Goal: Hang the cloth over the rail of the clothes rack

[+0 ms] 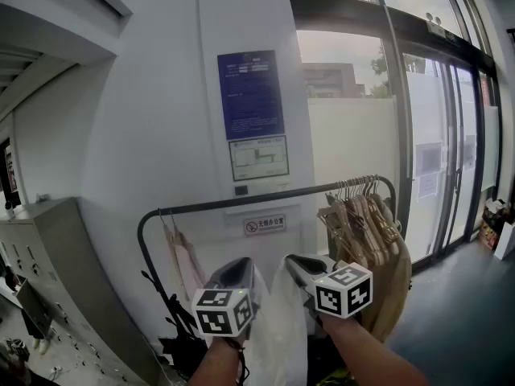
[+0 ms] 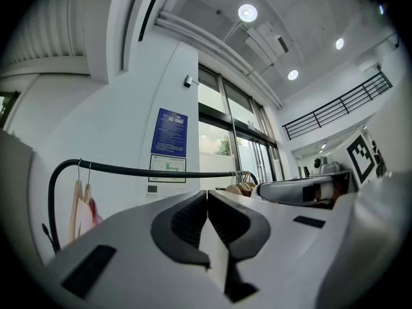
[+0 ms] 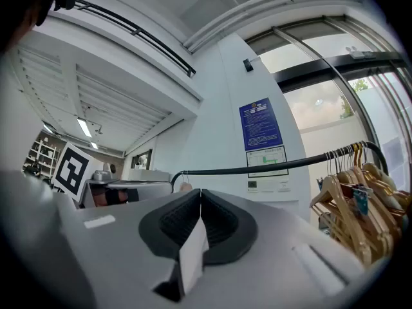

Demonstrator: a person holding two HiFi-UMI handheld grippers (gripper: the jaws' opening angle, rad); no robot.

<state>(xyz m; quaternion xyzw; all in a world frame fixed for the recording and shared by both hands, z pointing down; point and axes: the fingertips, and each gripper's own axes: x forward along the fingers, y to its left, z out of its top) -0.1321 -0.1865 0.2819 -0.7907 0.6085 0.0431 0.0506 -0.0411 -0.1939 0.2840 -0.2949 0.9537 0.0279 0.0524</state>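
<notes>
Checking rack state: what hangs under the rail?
A pink garment at the left end, wooden hangers with beige clothes at the right. The white cloth covers the lower middle.

bright daylight, glass doors (image 1: 434,159) | ceil spots (image 2: 248,13) | fisheye edges, dark vignette

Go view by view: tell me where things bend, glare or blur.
Head view: the wall bows, daylight washes out the window. Left gripper view: dark round corners, the ceiling lamp flares, the rail curves. Right gripper view: same dark corners; the cloth near the lens looks soft.
</notes>
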